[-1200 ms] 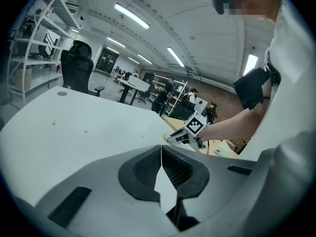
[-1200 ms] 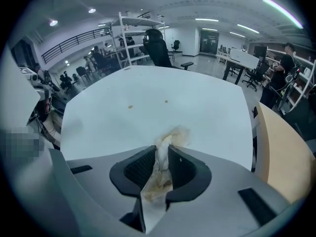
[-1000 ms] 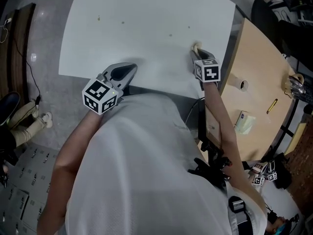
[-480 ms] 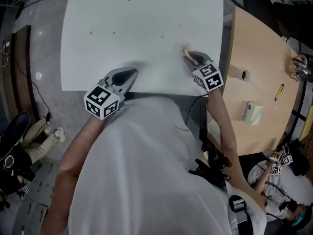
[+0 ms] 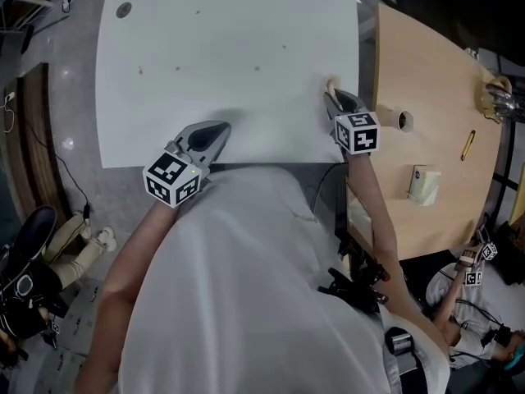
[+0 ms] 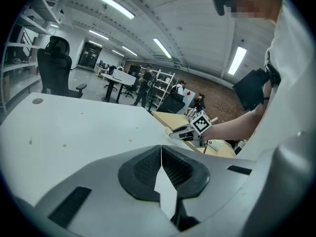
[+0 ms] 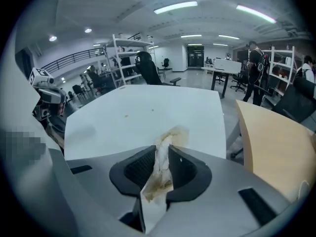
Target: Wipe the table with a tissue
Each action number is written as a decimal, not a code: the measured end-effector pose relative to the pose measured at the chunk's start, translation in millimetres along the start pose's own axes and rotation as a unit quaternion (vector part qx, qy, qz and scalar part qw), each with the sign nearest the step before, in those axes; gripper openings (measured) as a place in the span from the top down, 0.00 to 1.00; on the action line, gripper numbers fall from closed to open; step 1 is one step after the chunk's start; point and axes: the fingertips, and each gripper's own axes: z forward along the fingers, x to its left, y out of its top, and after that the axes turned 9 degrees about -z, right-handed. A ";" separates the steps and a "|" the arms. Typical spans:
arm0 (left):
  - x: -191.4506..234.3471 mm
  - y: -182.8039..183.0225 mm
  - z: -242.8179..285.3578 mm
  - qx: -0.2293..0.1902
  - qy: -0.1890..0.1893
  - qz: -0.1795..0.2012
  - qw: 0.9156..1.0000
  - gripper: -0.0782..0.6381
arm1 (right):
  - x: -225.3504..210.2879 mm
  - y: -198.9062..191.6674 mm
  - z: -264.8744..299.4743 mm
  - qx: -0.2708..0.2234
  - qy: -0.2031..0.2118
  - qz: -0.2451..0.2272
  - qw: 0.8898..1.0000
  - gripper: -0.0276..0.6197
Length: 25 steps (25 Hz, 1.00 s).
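A white table (image 5: 221,64) fills the head view, with a few small brown spots (image 5: 257,67) on its top. My right gripper (image 5: 332,93) rests near the table's right edge, shut on a stained, crumpled tissue (image 7: 165,154) whose tip (image 5: 331,84) touches the tabletop. At the table's near edge my left gripper (image 5: 215,130) is shut, nothing between its jaws. In the left gripper view the jaws (image 6: 161,154) meet over the white table (image 6: 64,132).
A wooden table (image 5: 426,113) adjoins on the right, bearing a tape roll (image 5: 402,121), a yellow pen (image 5: 467,144), and a tissue pack (image 5: 425,183). A round port (image 5: 123,10) sits at the white table's far left corner. Feet (image 5: 78,249) rest on the floor at left.
My right gripper has slid right with the tissue, close to the table's right edge. The head view has shifted a little. My left gripper has stayed where it was.
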 end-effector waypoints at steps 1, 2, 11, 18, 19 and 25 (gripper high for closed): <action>0.5 0.4 -0.2 -0.001 0.003 0.000 1.000 0.88 | 2.2 5.6 3.2 -0.005 0.007 -0.006 1.000 0.83; 1.0 0.8 -0.6 -0.003 0.007 -0.001 1.000 0.88 | 5.4 11.7 7.0 -0.010 0.017 -0.015 1.000 0.83; 7.1 -7.4 -12.0 -0.027 0.048 -0.029 0.998 0.88 | 17.8 60.0 51.0 -0.007 0.087 -0.104 0.991 0.83; 25.3 -11.8 -41.1 -0.043 0.084 -0.050 0.994 0.88 | 5.4 83.6 98.5 0.047 0.065 -0.122 0.989 0.83; 27.4 -12.7 -44.2 -0.046 0.088 -0.054 0.994 0.88 | 3.8 81.5 102.2 0.059 0.060 -0.121 0.989 0.83; 40.8 -16.7 -57.5 -0.056 0.097 -0.072 0.991 0.88 | 2.9 79.1 108.4 0.095 0.038 -0.126 0.987 0.83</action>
